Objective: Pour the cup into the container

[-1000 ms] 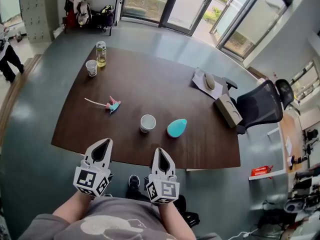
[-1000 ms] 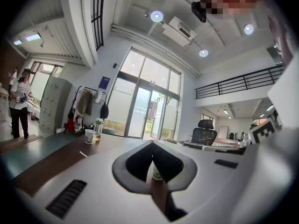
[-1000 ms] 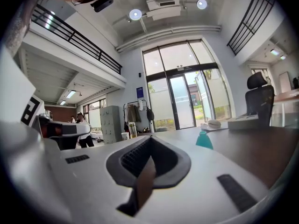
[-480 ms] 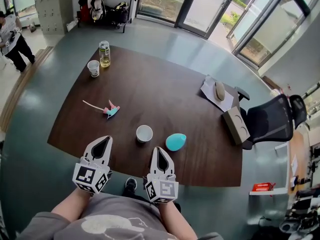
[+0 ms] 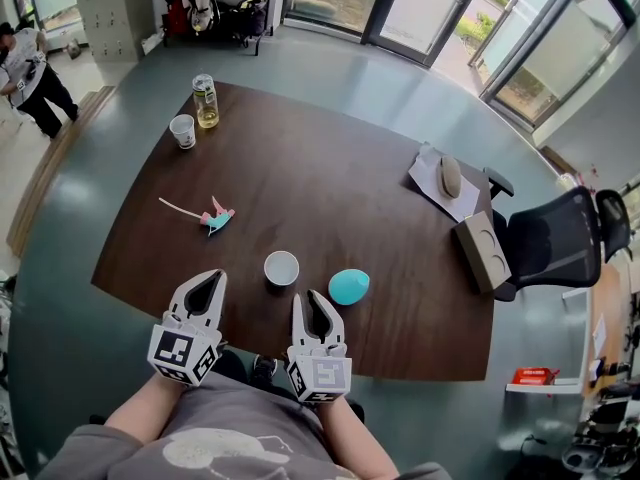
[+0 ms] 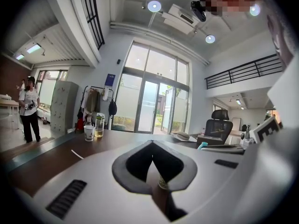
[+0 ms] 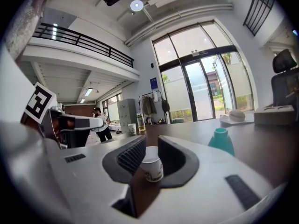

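A white paper cup stands upright near the front edge of the dark wooden table. A teal teardrop-shaped container sits just to its right. My right gripper hovers at the table's front edge, just short of the cup and apart from it. Its jaws are opening, with a narrow gap and nothing between them. In the right gripper view the cup shows through that gripper's gap, with the container to the right. My left gripper is shut and empty, left of the cup; its tips meet.
At the table's far left corner stand another paper cup and a bottle. A small pink-and-teal toy on a stick lies at mid left. Paper with a rounded object, a box and an office chair are on the right. A person stands far left.
The right gripper's jaws have parted slightly from shut. The view has shifted, so the cup and the container sit closer to the grippers. The left gripper stays shut.
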Motion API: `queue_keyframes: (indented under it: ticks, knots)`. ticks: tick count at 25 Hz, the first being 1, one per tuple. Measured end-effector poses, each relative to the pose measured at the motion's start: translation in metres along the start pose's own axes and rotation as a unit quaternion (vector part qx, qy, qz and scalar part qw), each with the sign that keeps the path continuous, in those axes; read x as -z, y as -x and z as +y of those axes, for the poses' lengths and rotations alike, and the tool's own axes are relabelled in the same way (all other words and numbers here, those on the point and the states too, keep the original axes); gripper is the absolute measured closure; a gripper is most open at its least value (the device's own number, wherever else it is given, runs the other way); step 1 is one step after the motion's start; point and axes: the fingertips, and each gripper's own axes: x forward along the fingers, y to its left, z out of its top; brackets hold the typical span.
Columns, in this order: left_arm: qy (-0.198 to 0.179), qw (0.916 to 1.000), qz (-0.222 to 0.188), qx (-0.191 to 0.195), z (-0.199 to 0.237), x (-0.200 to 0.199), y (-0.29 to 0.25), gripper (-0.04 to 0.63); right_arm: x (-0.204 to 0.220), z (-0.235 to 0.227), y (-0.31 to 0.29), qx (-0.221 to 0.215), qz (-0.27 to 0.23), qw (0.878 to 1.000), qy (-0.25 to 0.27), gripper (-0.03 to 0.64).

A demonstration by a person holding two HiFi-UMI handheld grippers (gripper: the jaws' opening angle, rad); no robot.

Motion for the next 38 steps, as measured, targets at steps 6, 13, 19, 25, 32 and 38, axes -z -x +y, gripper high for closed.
queue_keyframes:
  ticks: [6, 13, 19, 25, 32, 38]
  knots:
    - [-0.006, 0.9998, 0.012, 0.014, 0.008, 0.007, -0.014, 0.589, 0.008, 0.003, -0.007, -0.005, -0.008, 1.000, -0.004, 0.482]
    - [-0.002, 0.9991, 0.032, 0.028, 0.024, 0.024, -0.034, 0.589, 0.036, 0.014, -0.028, -0.012, 0.040, 0.999, 0.018, 0.324]
    - [0.002, 0.9975, 0.056, 0.042, 0.028, 0.048, -0.049, 0.589, 0.064, 0.013, -0.047, 0.006, 0.081, 0.996, 0.035, 0.272]
    - [0.006, 0.9960, 0.073, 0.052, 0.026, 0.063, -0.061, 0.589, 0.082, 0.009, -0.061, 0.011, 0.116, 0.992, 0.053, 0.207]
    - [0.009, 0.9948, 0.089, 0.051, 0.030, 0.079, -0.067, 0.589, 0.094, 0.008, -0.077, 0.012, 0.129, 0.990, 0.046, 0.196]
    - [-0.003, 0.9936, 0.096, 0.059, 0.027, 0.084, -0.072, 0.589, 0.101, 0.005, -0.086, 0.023, 0.132, 0.990, 0.046, 0.196]
